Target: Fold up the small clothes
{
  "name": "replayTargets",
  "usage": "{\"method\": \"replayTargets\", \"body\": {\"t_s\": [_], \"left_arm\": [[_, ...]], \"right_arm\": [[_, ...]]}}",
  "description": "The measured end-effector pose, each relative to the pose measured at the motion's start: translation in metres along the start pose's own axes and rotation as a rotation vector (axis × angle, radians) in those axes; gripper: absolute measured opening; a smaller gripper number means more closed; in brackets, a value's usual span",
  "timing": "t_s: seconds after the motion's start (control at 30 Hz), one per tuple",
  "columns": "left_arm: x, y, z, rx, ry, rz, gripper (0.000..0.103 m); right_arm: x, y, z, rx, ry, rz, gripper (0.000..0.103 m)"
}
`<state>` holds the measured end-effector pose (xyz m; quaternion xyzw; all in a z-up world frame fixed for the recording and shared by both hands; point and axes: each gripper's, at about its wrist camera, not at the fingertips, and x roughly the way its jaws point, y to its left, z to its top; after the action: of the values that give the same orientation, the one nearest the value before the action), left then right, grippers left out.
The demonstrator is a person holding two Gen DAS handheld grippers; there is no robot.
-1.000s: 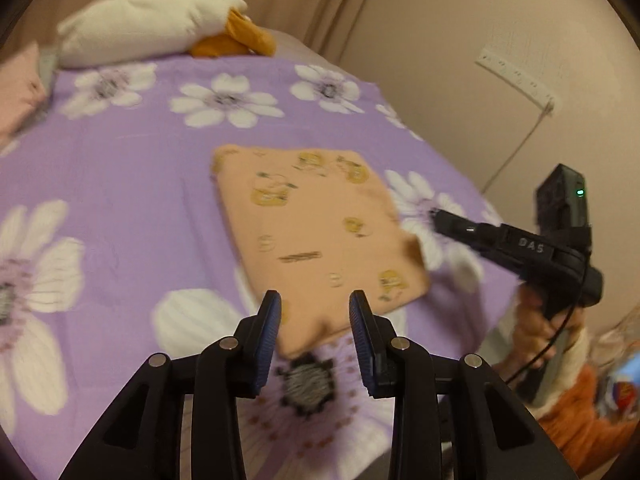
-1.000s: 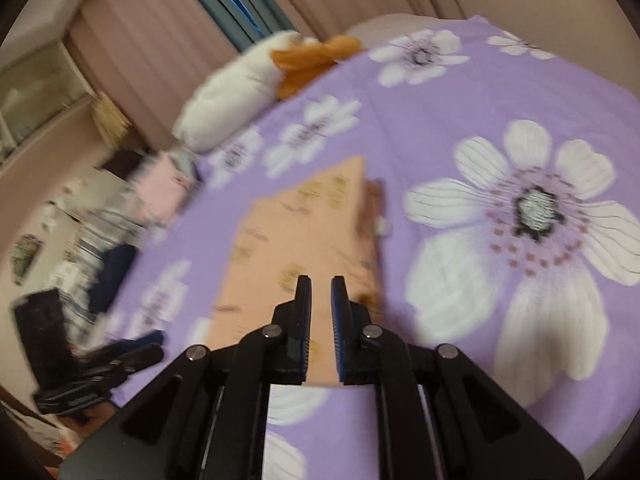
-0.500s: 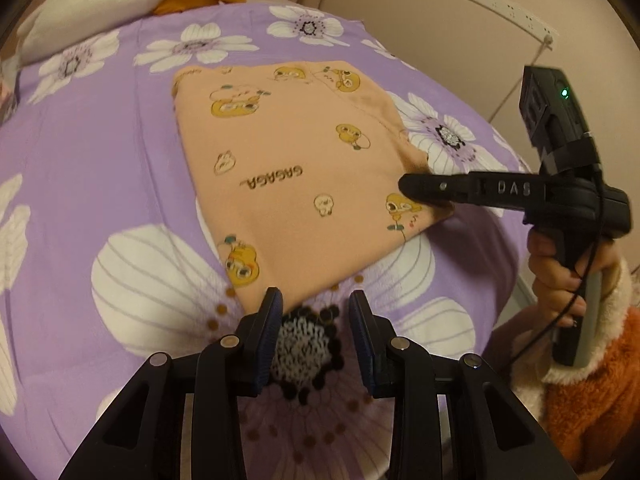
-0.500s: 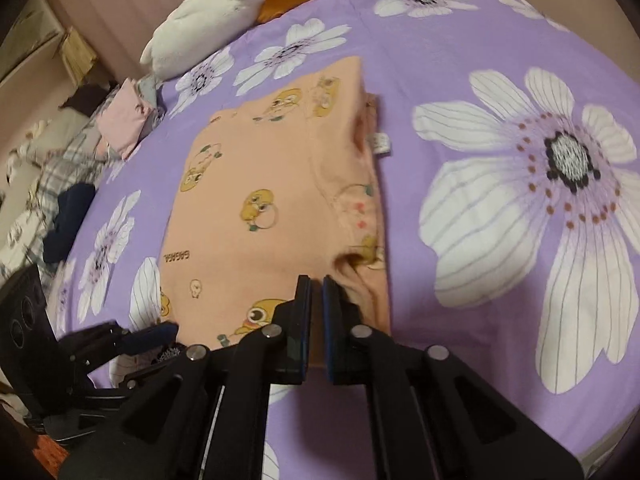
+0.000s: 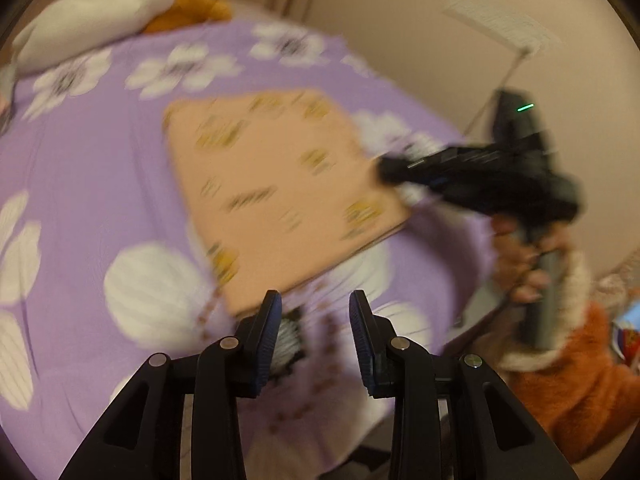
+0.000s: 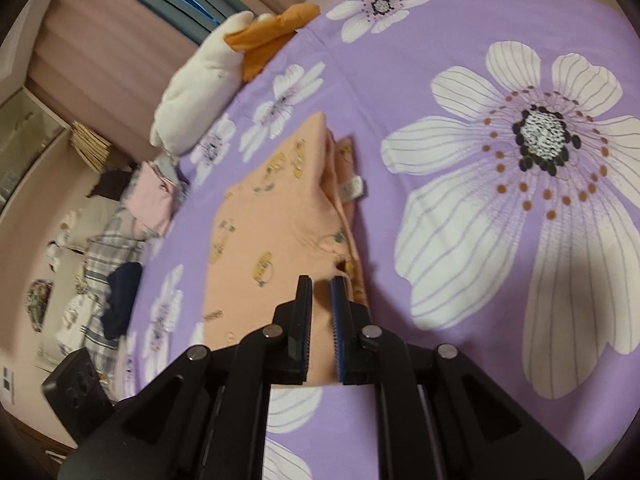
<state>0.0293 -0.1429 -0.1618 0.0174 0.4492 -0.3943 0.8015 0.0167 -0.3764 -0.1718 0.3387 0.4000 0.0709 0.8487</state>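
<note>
A folded peach garment with yellow duck prints [image 5: 280, 196] lies flat on the purple flowered bedspread [image 5: 92, 184]; it also shows in the right wrist view [image 6: 276, 240]. My left gripper [image 5: 315, 312] is open and empty, above the bedspread just short of the garment's near corner. My right gripper [image 6: 320, 292] hovers over the garment's near right corner, jaws a narrow gap apart with nothing between them. It appears in the left wrist view [image 5: 390, 168] at the garment's right edge.
A white and orange plush duck [image 6: 224, 72] lies at the head of the bed. A pile of other clothes [image 6: 132, 232] sits off the bed's left side. A wall with a power strip [image 5: 504, 28] is on the right.
Both grippers have pulled back and up from the garment. The right gripper's jaws have parted slightly. The garment stays flat on the bed.
</note>
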Motion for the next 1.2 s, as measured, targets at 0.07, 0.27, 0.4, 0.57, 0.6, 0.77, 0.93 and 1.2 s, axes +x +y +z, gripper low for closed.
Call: {"method": "replayTargets", "body": {"t_s": [0.07, 0.27, 0.4, 0.57, 0.6, 0.77, 0.93, 1.2], "left_arm": [[-0.008, -0.005, 0.007, 0.002, -0.044, -0.043, 0.033], [0.036, 0.028, 0.015, -0.141, 0.021, 0.059, 0.033], [0.052, 0.043, 0.009, -0.195, 0.038, -0.007, 0.033], [0.049, 0.027, 0.003, -0.095, 0.020, 0.072, 0.033], [0.049, 0.024, 0.003, -0.077, 0.018, 0.096, 0.033], [0.052, 0.015, 0.002, -0.017, 0.021, 0.177, 0.033], [0.054, 0.019, 0.004, -0.023, 0.021, 0.181, 0.033], [0.055, 0.013, 0.004, 0.003, 0.009, 0.207, 0.033]], "right_arm": [[0.001, 0.004, 0.002, 0.002, -0.002, 0.032, 0.013], [0.010, 0.015, 0.006, -0.015, -0.006, 0.010, 0.018], [0.022, 0.011, 0.007, -0.040, 0.032, -0.109, 0.013], [0.026, 0.016, 0.002, -0.134, 0.045, -0.194, 0.012], [0.026, 0.016, 0.002, -0.138, 0.046, -0.201, 0.012], [0.028, 0.008, 0.005, -0.114, 0.057, -0.195, 0.012], [0.027, 0.007, 0.002, -0.115, 0.055, -0.189, 0.012], [0.028, 0.011, -0.002, -0.151, 0.046, -0.213, 0.012]]}}
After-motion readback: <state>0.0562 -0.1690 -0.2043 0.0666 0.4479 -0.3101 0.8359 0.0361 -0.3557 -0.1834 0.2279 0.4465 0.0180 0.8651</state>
